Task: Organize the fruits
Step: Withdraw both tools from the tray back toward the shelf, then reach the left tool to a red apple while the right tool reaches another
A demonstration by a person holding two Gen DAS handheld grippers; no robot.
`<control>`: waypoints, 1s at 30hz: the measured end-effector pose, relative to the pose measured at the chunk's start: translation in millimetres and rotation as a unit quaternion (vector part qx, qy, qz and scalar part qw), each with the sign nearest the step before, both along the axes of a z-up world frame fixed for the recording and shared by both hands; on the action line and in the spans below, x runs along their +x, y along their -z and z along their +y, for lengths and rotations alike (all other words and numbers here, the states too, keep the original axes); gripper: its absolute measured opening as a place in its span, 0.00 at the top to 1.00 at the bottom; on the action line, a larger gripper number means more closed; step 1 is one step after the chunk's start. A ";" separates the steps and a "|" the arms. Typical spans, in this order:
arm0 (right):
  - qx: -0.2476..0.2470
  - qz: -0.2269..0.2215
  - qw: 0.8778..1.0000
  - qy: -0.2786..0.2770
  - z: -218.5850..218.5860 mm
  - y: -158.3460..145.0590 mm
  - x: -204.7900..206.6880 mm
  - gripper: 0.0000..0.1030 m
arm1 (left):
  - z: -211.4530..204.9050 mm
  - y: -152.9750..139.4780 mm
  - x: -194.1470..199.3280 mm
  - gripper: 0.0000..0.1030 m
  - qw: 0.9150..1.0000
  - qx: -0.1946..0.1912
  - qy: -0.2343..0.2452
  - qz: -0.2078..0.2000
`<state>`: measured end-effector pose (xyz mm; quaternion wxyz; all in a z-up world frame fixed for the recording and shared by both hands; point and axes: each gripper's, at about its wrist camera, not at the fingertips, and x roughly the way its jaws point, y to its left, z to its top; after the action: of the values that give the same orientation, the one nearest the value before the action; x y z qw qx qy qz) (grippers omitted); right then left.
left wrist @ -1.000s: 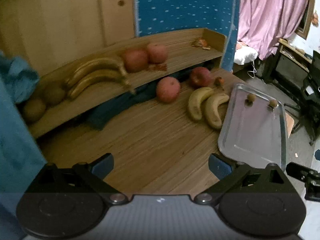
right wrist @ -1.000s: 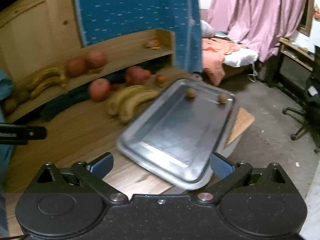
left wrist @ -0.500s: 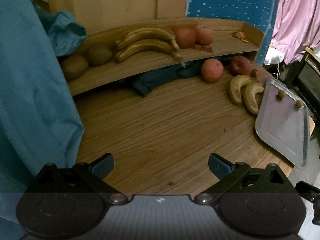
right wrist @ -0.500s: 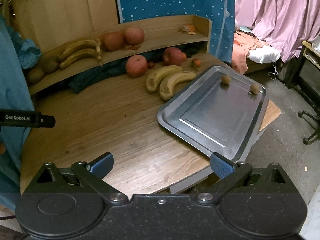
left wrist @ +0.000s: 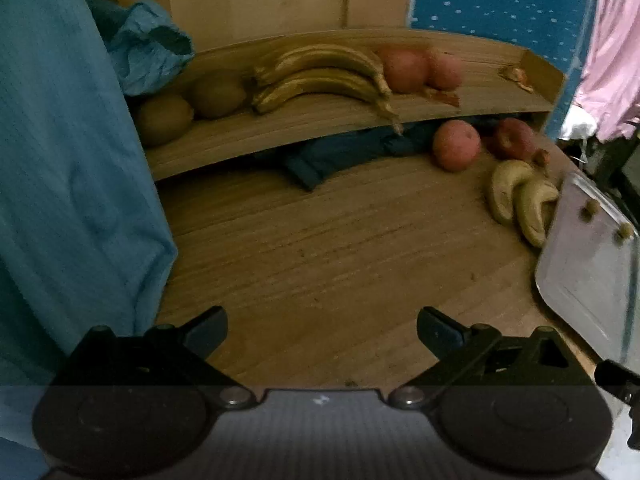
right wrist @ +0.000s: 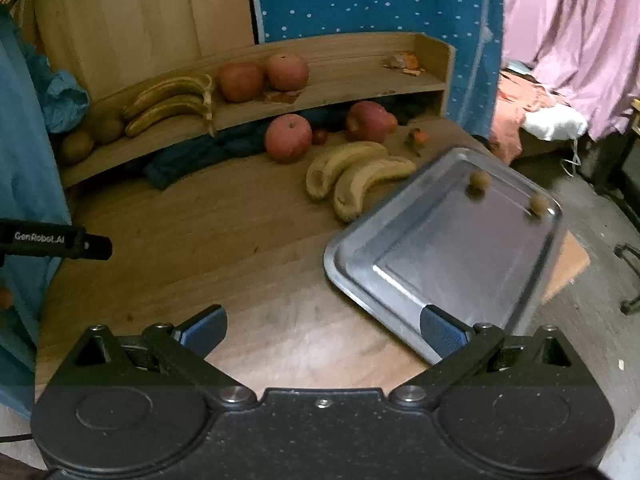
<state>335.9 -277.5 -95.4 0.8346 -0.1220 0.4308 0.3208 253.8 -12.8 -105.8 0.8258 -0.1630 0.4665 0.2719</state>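
On the wooden shelf [right wrist: 344, 80] lie two kiwis [left wrist: 164, 118], a pair of bananas [left wrist: 320, 76] and two apples [right wrist: 262, 76]. Below, on the table [right wrist: 224, 220], sit two more apples [right wrist: 288, 138], two pale bananas [right wrist: 356, 178] and a metal tray [right wrist: 440, 248] with two small brown fruits [right wrist: 478, 182]. My left gripper [left wrist: 322, 330] is open above bare tabletop, holding nothing. My right gripper [right wrist: 322, 330] is also open and empty, near the table's front edge, its right finger over the tray's near corner.
A teal cloth [left wrist: 60, 168] hangs along the left side. Dark blue fabric [right wrist: 200, 152] is stuffed under the shelf. Orange peel scraps [right wrist: 404, 62] lie at the shelf's right end. The tray overhangs the table's right edge; a bed and pink curtain [right wrist: 572, 32] stand beyond.
Both views have swung left and pulled back, so more of the table and shelf shows. The fruit and tray have not moved. Both grippers stayed open.
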 end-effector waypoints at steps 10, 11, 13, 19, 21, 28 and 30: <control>-0.003 0.020 0.999 -0.038 9.8 16.3 89.6 0.01 | 5.6 11.0 60.8 0.00 0.999 -0.010 -0.042 0.018; -0.004 0.022 0.999 -0.041 9.1 18.4 97.3 0.01 | 4.2 12.9 70.6 0.00 0.999 -0.012 -0.043 0.020; -0.005 0.024 0.999 -0.045 7.5 22.9 112.3 0.01 | 1.5 16.1 87.5 0.00 0.999 -0.012 -0.041 0.025; 0.000 0.022 0.998 -0.067 6.6 34.8 154.5 0.01 | -7.1 24.1 145.7 0.00 0.999 -0.006 -0.039 0.037; 0.003 0.019 0.997 -0.074 9.3 38.0 168.0 0.01 | -8.5 25.1 163.9 0.00 0.998 -0.002 -0.041 0.039; 0.020 -0.002 0.995 -0.095 28.0 44.0 218.5 0.01 | -7.0 26.9 213.4 0.00 0.998 0.017 -0.047 0.040; 0.025 -0.003 0.995 -0.099 34.0 44.4 231.3 0.01 | -6.2 29.9 225.2 0.00 0.998 0.020 -0.048 0.044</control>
<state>567.2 -243.5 -139.8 0.8029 -0.1442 0.4055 0.4125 479.0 -19.0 -135.7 0.7937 -0.1562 0.4883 0.3275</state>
